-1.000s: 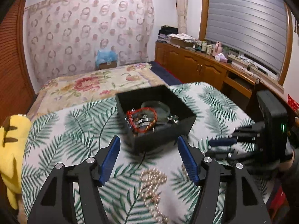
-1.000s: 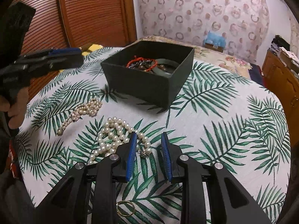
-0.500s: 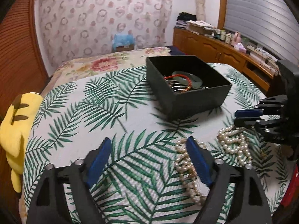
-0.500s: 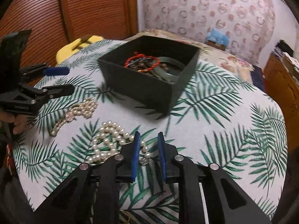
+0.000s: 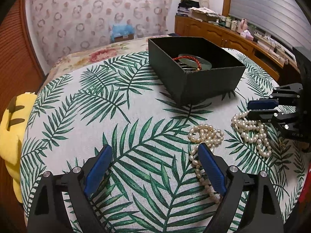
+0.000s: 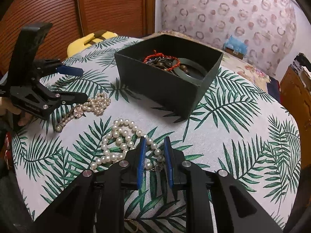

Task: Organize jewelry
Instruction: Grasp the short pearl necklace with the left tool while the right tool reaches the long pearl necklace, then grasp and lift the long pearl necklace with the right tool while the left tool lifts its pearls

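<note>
A black open box [image 5: 194, 77] [image 6: 165, 85] on the leaf-print cloth holds a red cord bracelet [image 6: 161, 60], a green bangle [image 6: 191, 70] and beads. Two pearl strands lie in front of it. The larger white strand [image 6: 120, 143] [image 5: 250, 132] has a few beads and its clasp between the narrowly open fingers of my right gripper [image 6: 154, 144] [image 5: 250, 109]. The smaller pinkish strand [image 5: 206, 141] [image 6: 91, 106] lies beside the right finger of my left gripper [image 5: 155, 151] [image 6: 83, 84], which is wide open and empty.
A yellow plush toy [image 5: 11, 132] lies off the table's left edge. A bed with a floral cover [image 5: 97, 54] stands behind the table. A wooden cabinet [image 5: 223, 35] runs along the window wall. A thin gold ring [image 6: 132, 223] lies under my right gripper.
My left gripper has drawn back from the box and swung right toward the pinkish strand. My right gripper has moved forward and lower so pearls now lie between its fingers.
</note>
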Demonstrator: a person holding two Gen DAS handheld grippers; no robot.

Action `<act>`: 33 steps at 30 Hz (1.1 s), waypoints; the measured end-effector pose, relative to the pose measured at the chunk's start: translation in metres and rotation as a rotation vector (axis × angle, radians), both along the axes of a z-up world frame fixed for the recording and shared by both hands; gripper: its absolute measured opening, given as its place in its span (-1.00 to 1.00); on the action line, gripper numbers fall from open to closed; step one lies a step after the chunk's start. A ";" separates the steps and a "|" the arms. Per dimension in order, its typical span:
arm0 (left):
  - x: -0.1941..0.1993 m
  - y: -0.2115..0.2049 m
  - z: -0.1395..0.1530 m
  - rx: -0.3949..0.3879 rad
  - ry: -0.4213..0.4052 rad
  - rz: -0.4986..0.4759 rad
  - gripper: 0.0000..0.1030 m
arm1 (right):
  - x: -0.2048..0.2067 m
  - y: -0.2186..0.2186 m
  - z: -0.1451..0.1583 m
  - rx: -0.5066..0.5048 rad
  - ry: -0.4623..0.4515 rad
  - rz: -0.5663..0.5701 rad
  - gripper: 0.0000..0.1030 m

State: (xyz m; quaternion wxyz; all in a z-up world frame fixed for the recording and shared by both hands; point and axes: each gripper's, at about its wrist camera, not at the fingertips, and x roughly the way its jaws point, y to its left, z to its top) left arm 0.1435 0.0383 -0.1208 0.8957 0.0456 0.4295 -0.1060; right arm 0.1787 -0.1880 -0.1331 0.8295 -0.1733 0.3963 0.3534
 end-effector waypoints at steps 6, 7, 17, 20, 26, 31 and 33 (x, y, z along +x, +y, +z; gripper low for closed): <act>0.003 0.001 -0.003 -0.002 0.017 -0.021 0.67 | -0.003 0.000 0.001 -0.006 -0.015 -0.003 -0.60; 0.003 0.001 -0.003 0.002 0.019 -0.026 0.67 | -0.002 0.001 0.000 -0.005 -0.015 -0.003 -0.60; 0.013 0.005 -0.003 0.037 0.023 -0.006 0.61 | -0.006 0.003 0.001 -0.023 -0.036 -0.004 -0.60; 0.011 0.000 0.000 0.034 0.017 -0.040 0.34 | -0.006 0.003 0.001 -0.022 -0.035 -0.004 -0.60; 0.007 -0.012 0.004 0.020 0.007 -0.116 -0.33 | -0.005 0.001 0.001 -0.014 -0.026 -0.004 -0.60; 0.006 -0.021 0.005 -0.020 0.029 -0.160 -0.91 | -0.002 0.001 0.001 -0.005 -0.015 -0.002 -0.59; 0.005 -0.022 0.008 -0.029 0.022 -0.156 -0.92 | 0.001 0.000 0.001 0.002 0.000 0.003 -0.69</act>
